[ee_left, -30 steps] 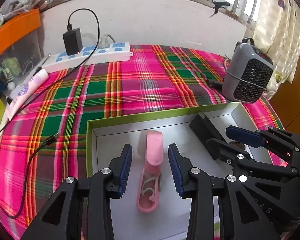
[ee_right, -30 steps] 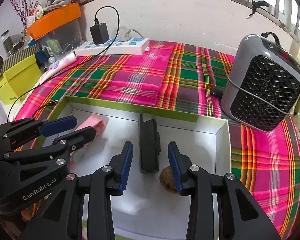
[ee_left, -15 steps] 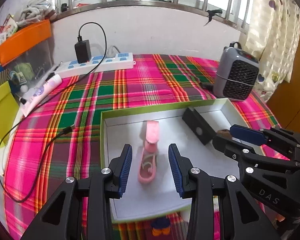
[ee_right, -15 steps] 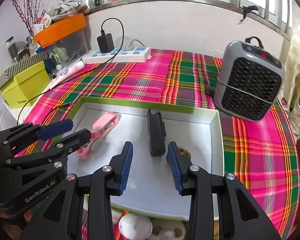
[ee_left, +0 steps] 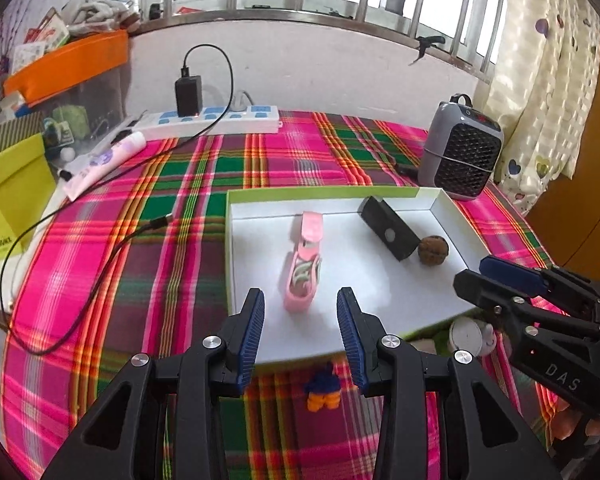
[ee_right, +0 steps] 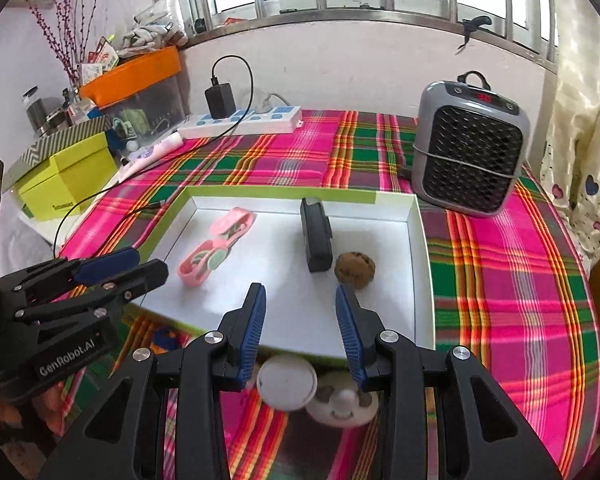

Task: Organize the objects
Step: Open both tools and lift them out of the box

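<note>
A shallow white tray with a green rim (ee_left: 236,248) (ee_right: 422,264) lies on the plaid cloth. In it lie a pink case (ee_left: 305,264) (ee_right: 216,246), a black block (ee_left: 388,228) (ee_right: 316,234) and a brown walnut (ee_left: 432,250) (ee_right: 355,266). My left gripper (ee_left: 300,320) is open and empty above the tray's near edge. My right gripper (ee_right: 301,320) is open and empty, also at the near edge. A small blue and orange toy (ee_left: 322,390) and a white round toy (ee_right: 288,384) (ee_left: 466,336) lie on the cloth in front of the tray.
A grey fan heater (ee_left: 460,152) (ee_right: 472,160) stands behind the tray at the right. A white power strip (ee_left: 216,122) (ee_right: 244,120) with a black charger and its cable (ee_left: 80,292) lies at the back left. A yellow-green box (ee_right: 64,176) and an orange bin (ee_left: 64,64) stand left.
Both grippers have drawn back and up from inside the tray to its near edge. More of the table and the toys in front of the tray have come into view.
</note>
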Action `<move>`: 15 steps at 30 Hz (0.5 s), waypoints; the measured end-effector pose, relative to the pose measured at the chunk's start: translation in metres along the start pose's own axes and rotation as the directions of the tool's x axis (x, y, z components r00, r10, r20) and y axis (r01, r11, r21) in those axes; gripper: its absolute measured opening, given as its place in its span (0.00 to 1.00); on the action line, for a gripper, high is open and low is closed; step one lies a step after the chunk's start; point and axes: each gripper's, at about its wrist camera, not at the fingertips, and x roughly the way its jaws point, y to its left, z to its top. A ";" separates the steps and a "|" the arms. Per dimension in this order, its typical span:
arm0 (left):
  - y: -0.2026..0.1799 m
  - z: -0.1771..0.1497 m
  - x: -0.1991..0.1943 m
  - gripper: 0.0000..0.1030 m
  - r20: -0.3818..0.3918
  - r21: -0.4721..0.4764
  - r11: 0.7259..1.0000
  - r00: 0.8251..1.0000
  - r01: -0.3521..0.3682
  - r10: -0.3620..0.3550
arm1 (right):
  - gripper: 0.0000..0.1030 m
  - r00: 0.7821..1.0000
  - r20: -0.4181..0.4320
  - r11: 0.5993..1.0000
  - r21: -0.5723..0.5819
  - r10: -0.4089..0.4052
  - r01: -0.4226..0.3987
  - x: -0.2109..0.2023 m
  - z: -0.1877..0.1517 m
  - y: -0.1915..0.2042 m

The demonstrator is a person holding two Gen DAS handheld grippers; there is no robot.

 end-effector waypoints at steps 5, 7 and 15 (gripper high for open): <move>0.011 -0.014 -0.006 0.35 -0.005 -0.036 0.999 1.000 0.001 -0.001 | 0.37 1.000 0.019 1.000 0.000 -0.009 0.009 -0.010 -0.011 -0.002; 0.012 -0.021 -0.010 0.35 0.007 -0.032 0.999 1.000 0.012 -0.011 | 0.37 1.000 0.023 1.000 0.011 -0.005 0.004 -0.013 -0.016 -0.005; 0.012 -0.036 -0.025 0.35 0.027 -0.030 0.999 0.999 0.036 -0.035 | 0.37 0.998 0.060 1.000 0.007 -0.006 0.005 -0.029 -0.028 -0.005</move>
